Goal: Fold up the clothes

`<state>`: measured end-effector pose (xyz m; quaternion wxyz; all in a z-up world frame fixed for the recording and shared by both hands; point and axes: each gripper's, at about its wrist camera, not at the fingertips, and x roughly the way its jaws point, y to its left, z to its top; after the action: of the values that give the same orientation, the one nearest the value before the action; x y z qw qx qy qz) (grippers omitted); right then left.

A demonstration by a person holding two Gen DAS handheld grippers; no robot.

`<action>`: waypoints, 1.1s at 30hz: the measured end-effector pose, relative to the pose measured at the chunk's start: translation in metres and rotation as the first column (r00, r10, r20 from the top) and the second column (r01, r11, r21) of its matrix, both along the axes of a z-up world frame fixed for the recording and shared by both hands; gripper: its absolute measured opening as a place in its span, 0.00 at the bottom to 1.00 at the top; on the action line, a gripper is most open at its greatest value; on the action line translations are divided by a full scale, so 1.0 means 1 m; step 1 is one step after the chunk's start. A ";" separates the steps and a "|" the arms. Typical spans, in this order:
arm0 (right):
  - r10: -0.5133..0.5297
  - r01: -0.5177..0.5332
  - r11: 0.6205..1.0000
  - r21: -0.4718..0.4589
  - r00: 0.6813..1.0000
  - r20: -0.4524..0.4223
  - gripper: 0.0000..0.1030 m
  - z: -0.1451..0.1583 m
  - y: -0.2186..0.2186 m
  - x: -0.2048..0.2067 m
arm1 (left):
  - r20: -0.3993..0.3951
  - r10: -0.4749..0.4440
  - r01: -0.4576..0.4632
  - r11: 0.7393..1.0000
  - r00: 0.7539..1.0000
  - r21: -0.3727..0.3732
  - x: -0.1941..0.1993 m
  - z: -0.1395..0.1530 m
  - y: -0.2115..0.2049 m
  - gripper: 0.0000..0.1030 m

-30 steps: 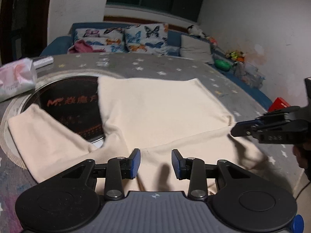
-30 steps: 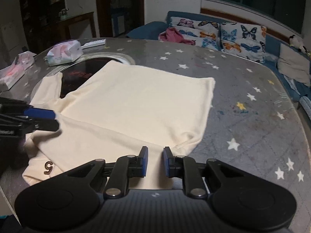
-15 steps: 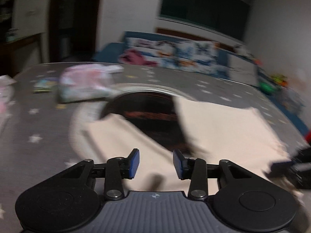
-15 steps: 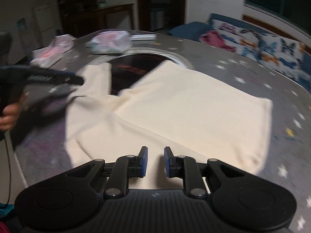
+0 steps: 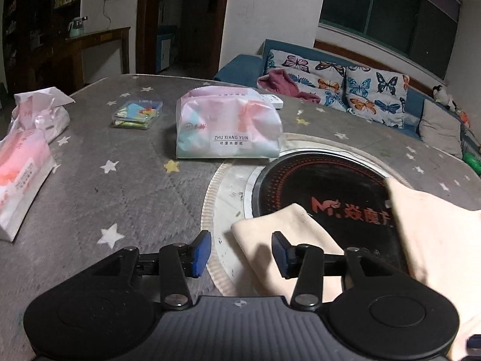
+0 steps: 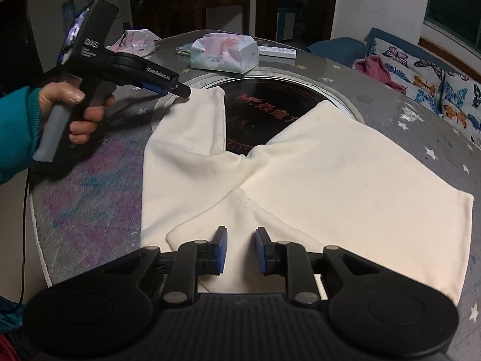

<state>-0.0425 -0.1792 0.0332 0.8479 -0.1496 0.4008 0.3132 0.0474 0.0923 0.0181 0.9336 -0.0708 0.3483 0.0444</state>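
A cream garment (image 6: 315, 174) lies spread flat on the grey starred tabletop (image 6: 90, 210), one sleeve (image 5: 285, 240) reaching over the dark round hob. Its near hem is cut off behind the right hand-held gripper (image 6: 240, 251), whose empty jaws are parting. The left hand-held gripper (image 5: 240, 252), tilted down, also widening, hovers apparently just short of the sleeve end

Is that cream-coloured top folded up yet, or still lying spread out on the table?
Mostly spread. The cream top lies flat, one sleeve stretched out toward the left gripper; only the near sleeve is turned in.
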 end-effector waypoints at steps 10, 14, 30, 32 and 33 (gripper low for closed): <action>-0.052 0.052 0.999 0.017 0.998 0.027 0.21 0.011 -0.016 -0.003 | 0.073 0.010 -0.008 0.999 0.997 -0.039 -0.009 0.007 0.007 0.05; -0.078 0.076 0.996 0.035 0.996 0.051 0.21 0.020 -0.027 -0.007 | 0.156 0.057 -0.043 0.995 0.986 -0.095 -0.037 0.035 0.021 0.05; -0.219 0.206 0.972 0.115 0.969 0.117 0.21 0.042 -0.085 -0.034 | 0.404 -0.246 0.308 0.946 0.881 -0.097 -0.121 0.144 -0.107 0.05; -0.253 0.239 0.963 0.125 0.960 0.117 0.21 0.042 -0.099 -0.037 | 0.416 -0.309 0.379 0.921 0.855 -0.095 -0.128 0.148 -0.133 0.05; -0.274 0.259 0.957 0.130 0.955 0.116 0.21 0.043 -0.107 -0.039 | 0.419 -0.338 0.412 0.906 0.843 -0.098 -0.131 0.148 -0.147 0.05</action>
<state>-0.0818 -0.2858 0.0760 0.9144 -0.0662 0.3413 0.2074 -0.0835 -0.0543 0.1664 0.9640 -0.0943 0.1639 -0.1870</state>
